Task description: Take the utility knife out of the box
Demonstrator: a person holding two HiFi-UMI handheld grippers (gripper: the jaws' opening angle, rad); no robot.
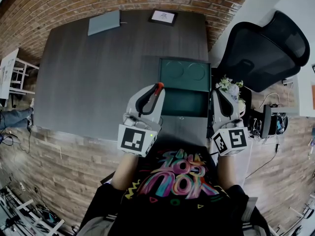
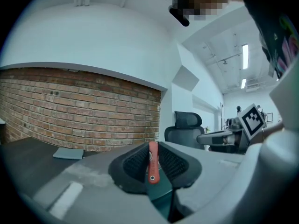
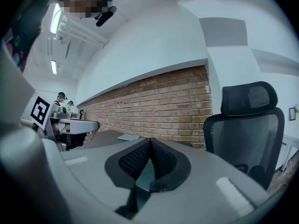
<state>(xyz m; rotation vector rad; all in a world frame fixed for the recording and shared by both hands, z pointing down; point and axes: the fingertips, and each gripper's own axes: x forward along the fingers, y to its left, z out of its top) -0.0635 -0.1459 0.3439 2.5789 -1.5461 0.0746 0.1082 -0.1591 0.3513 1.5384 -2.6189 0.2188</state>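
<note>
My left gripper (image 1: 155, 91) hangs over the dark table just left of the open dark green box (image 1: 184, 103) and is shut on the red utility knife (image 1: 158, 88). In the left gripper view the knife (image 2: 153, 164) stands upright, pinched between the black ribbed pads (image 2: 135, 164), with my left gripper (image 2: 153, 158) pointing roughly level. My right gripper (image 1: 220, 96) hovers at the box's right edge. In the right gripper view its pads (image 3: 135, 160) meet at the tip with nothing seen between them, so my right gripper (image 3: 150, 146) is shut.
A grey flat pad (image 1: 104, 22) and a small framed card (image 1: 163, 16) lie at the table's far edge by the brick wall. A black mesh office chair (image 1: 266, 48) stands to the right, with white flowers (image 1: 229, 86) beside the box.
</note>
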